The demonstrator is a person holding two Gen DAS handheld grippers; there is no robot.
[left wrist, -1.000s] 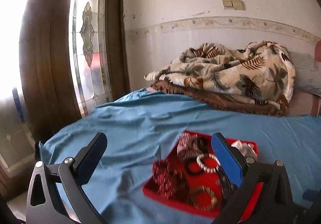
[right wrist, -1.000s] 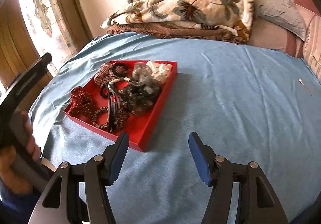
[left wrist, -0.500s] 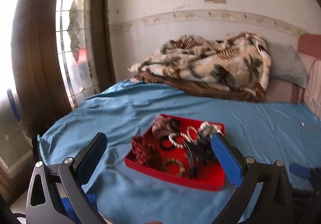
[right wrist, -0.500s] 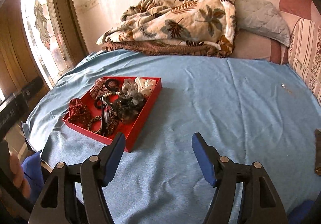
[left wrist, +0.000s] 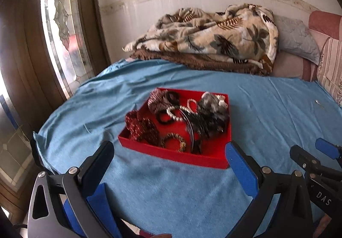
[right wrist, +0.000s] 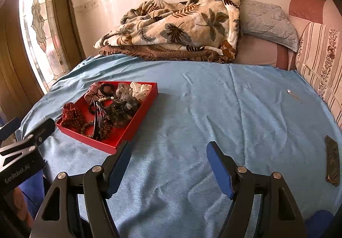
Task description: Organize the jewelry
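A red tray [left wrist: 171, 153] [right wrist: 139, 119] sits on the blue bed sheet and holds scrunchies, a pearl bracelet [left wrist: 174, 114], a beaded bracelet [left wrist: 173, 141] and a dark hair clip [left wrist: 190, 129]. A small earring or pendant [right wrist: 289, 91] lies alone on the sheet at the far right. My left gripper [left wrist: 168, 152] is open and empty, held near the tray's front edge. My right gripper [right wrist: 167, 148] is open and empty, to the right of the tray above bare sheet.
A leaf-print blanket [right wrist: 177, 28] and pillows [right wrist: 267, 22] are piled at the head of the bed. A dark phone-like object [right wrist: 332, 160] lies at the sheet's right edge. A stained-glass door [left wrist: 62, 31] stands left of the bed.
Both grippers have pulled back from the tray and swung right; the tray now sits farther off and centred in the left wrist view. Both stayed open and empty.
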